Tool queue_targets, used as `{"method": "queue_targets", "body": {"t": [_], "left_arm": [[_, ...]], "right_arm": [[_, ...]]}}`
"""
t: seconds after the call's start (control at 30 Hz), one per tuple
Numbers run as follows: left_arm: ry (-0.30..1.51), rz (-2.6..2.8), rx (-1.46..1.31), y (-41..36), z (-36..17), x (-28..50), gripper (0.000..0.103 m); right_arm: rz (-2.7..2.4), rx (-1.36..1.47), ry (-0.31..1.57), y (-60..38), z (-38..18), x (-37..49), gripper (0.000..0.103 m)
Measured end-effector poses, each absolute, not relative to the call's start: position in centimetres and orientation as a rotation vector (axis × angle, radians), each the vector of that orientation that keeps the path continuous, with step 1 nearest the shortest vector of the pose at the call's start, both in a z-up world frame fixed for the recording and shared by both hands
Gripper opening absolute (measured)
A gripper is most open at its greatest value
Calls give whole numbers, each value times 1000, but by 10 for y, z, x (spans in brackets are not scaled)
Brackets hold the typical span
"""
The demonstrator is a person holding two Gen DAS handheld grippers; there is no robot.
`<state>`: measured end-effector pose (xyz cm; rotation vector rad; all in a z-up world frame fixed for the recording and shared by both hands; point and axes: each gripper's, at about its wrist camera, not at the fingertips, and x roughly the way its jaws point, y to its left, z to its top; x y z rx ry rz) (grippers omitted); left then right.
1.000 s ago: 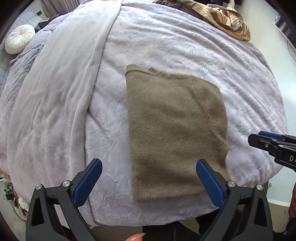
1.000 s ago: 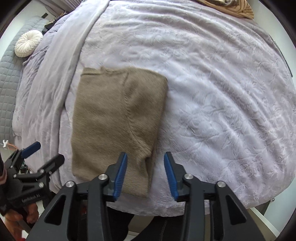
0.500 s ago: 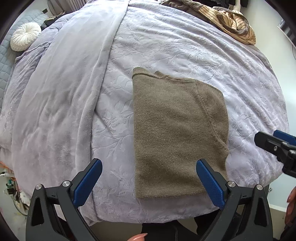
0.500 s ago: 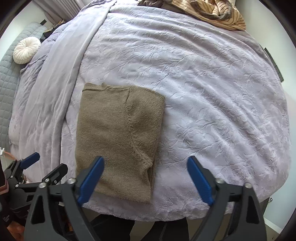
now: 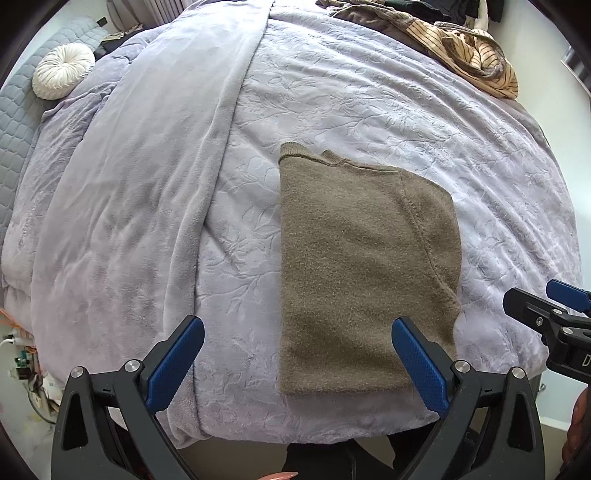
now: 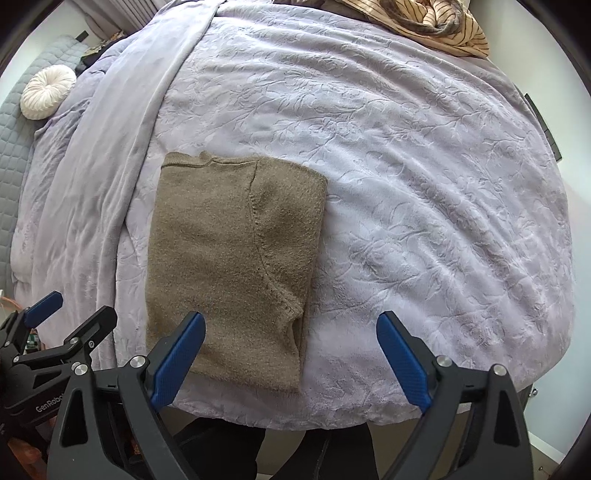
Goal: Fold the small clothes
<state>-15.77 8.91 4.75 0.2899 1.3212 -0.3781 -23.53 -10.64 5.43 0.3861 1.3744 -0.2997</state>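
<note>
folded olive sweater (image 5: 362, 266) lies flat on lilac bedspread (image 5: 369, 103).

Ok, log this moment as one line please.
sweater: folded, flat on bed | left gripper: open, empty | right gripper: just opened, empty

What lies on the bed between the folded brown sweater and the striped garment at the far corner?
Only bare lilac bedspread between sweater and striped garment, clearest in the right wrist view.

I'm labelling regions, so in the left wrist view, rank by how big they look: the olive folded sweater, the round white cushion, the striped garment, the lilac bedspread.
1. lilac bedspread
2. olive folded sweater
3. striped garment
4. round white cushion

The last two lie far off at the fisheye edge, so their order is unsure.
</note>
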Motion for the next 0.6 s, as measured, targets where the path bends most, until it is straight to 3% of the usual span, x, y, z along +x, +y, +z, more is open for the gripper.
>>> {"method": "queue_targets", "body": {"t": [0.6], "left_arm": [[1318, -363, 303, 92, 50, -159, 102]], "right_arm": [[-304, 376, 1376, -103, 55, -237, 95]]}}
